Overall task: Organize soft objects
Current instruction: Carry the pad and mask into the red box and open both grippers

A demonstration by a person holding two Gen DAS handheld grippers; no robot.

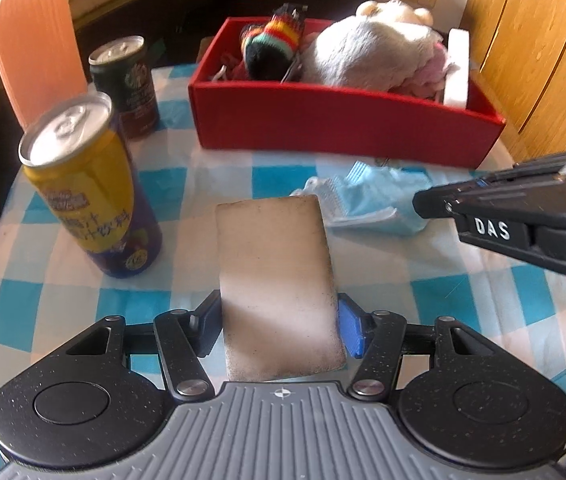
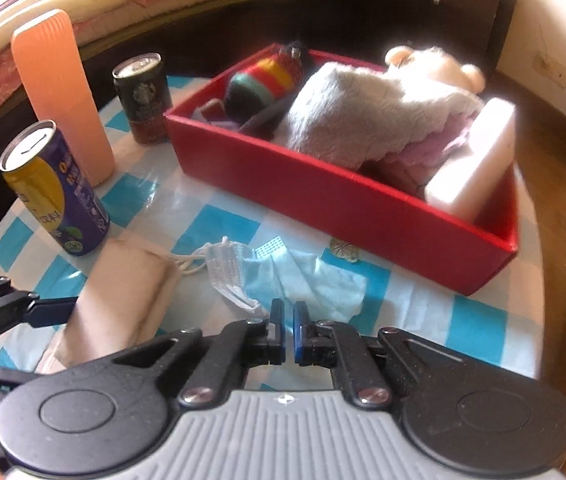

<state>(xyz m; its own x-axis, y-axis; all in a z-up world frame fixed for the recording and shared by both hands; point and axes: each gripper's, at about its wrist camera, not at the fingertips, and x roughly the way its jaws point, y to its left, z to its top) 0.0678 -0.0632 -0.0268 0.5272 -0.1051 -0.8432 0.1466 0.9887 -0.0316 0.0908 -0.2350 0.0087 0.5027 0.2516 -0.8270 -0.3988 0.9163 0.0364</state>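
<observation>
One sponge (image 1: 279,288) pinched by left gripper (image 1: 279,328) jaws, long axis toward red box (image 1: 343,124); right gripper (image 2: 289,334) jaws nearly closed, empty.

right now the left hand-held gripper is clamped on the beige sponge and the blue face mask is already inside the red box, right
Not quite. The left hand-held gripper is clamped on the beige sponge, but the blue face mask is not in the red box. It lies on the checked tablecloth in front of the box, as the right wrist view shows.
</observation>
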